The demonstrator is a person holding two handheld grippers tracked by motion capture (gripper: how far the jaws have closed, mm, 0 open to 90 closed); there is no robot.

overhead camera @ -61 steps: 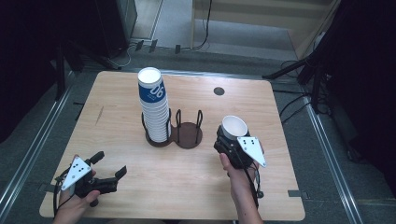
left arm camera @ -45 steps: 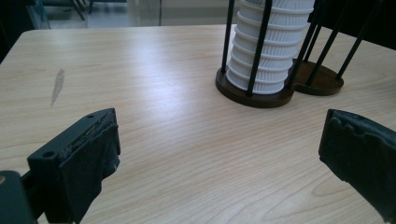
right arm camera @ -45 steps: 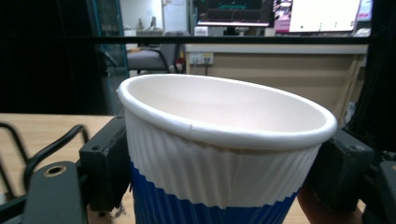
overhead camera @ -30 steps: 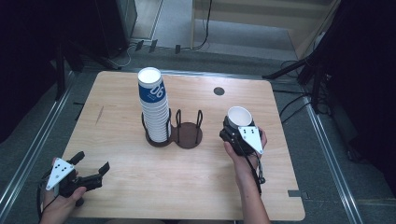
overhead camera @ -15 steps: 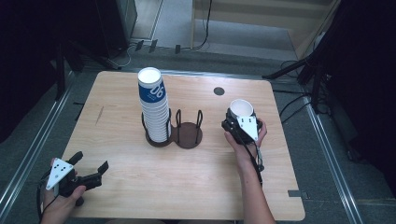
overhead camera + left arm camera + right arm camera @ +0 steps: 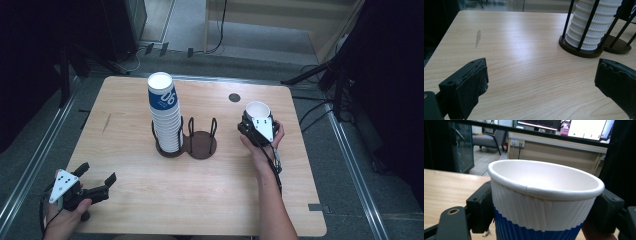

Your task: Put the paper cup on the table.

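The right hand-held gripper (image 6: 256, 125) sits right of centre in the high view, its jaws pinching a paper cup (image 6: 258, 110) from both sides. The cup is upright, mouth up, white at the ribbed top and blue lower down. In the right gripper view the cup (image 6: 544, 202) sits between the two black jaws, one pressed on each flank. The person's right hand (image 6: 262, 145) grips the tool from below, the forearm running to the bottom edge of the frame.

The left hand-held gripper (image 6: 95, 182) lies at the lower left of the high view, near the surface's (image 6: 200, 190) front edge, jaws spread wide with nothing between them. The left hand (image 6: 62, 215) holds it at the bottom left corner.

Left of the held cup, at mid-frame, stands a dark two-ring holder (image 6: 200, 145). Its left ring carries a tall stack of cups (image 6: 165, 115); its right ring is bare. In the left gripper view the stack (image 6: 594, 27) stands at the upper right, behind the holder's black rods.

A small dark round mark (image 6: 234, 98) lies on the surface above the held cup, near the far edge.
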